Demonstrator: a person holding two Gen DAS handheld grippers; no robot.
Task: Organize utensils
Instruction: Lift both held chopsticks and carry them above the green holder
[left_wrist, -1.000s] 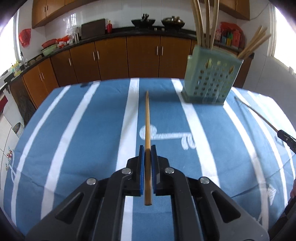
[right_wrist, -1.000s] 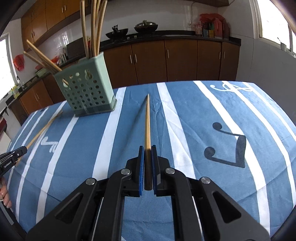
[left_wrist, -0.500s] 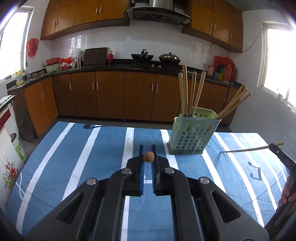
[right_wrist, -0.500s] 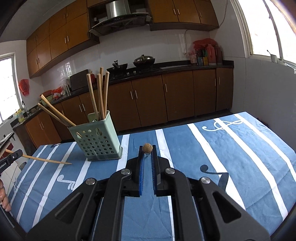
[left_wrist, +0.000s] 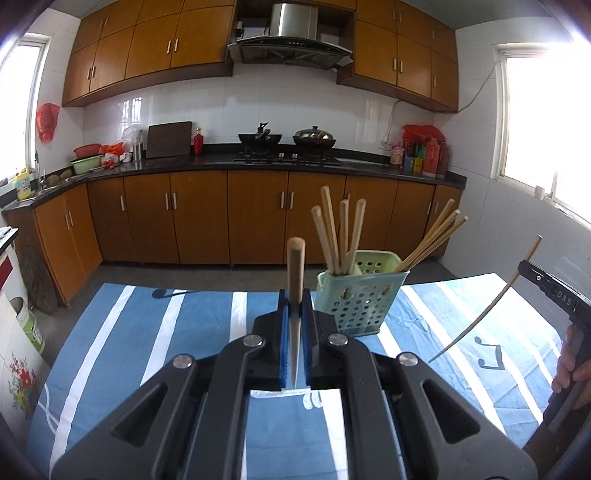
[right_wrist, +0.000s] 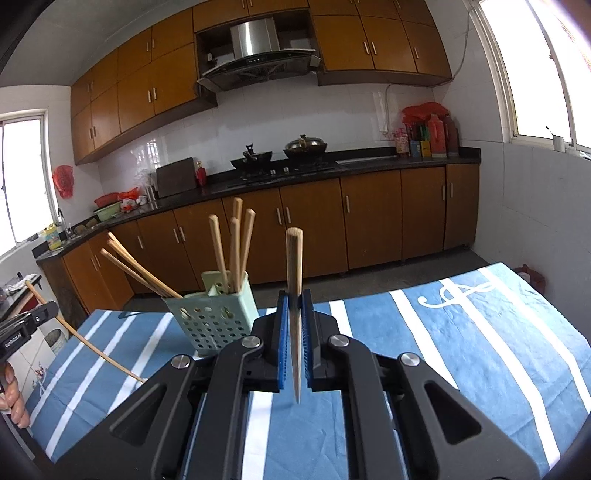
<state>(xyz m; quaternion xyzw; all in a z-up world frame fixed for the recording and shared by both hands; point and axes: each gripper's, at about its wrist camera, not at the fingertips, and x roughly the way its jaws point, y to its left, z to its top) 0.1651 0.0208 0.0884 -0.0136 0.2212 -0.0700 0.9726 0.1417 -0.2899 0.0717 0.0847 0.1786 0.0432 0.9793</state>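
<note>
My left gripper (left_wrist: 295, 295) is shut on a wooden chopstick (left_wrist: 295, 266), held upright with the thick end up, above the table. My right gripper (right_wrist: 294, 299) is shut on another wooden chopstick (right_wrist: 294, 266), also upright with its thin tip down. The green perforated utensil holder (left_wrist: 360, 299) stands on the blue striped tablecloth (left_wrist: 147, 332), just right of the left gripper; it holds several chopsticks. In the right wrist view the holder (right_wrist: 212, 319) stands left of the right gripper. The right gripper's chopstick (left_wrist: 487, 314) shows at the right of the left wrist view.
The table's far edge (left_wrist: 258, 291) lies just beyond the holder, with floor and brown kitchen cabinets (left_wrist: 221, 218) behind. A hand (left_wrist: 570, 373) holds the right gripper at the right edge. The left gripper's chopstick (right_wrist: 85, 339) shows at the left of the right wrist view.
Both grippers have lifted and tilted up, turning their chopsticks from lying flat along the table to standing upright. The holder now sits lower and closer in both views.
</note>
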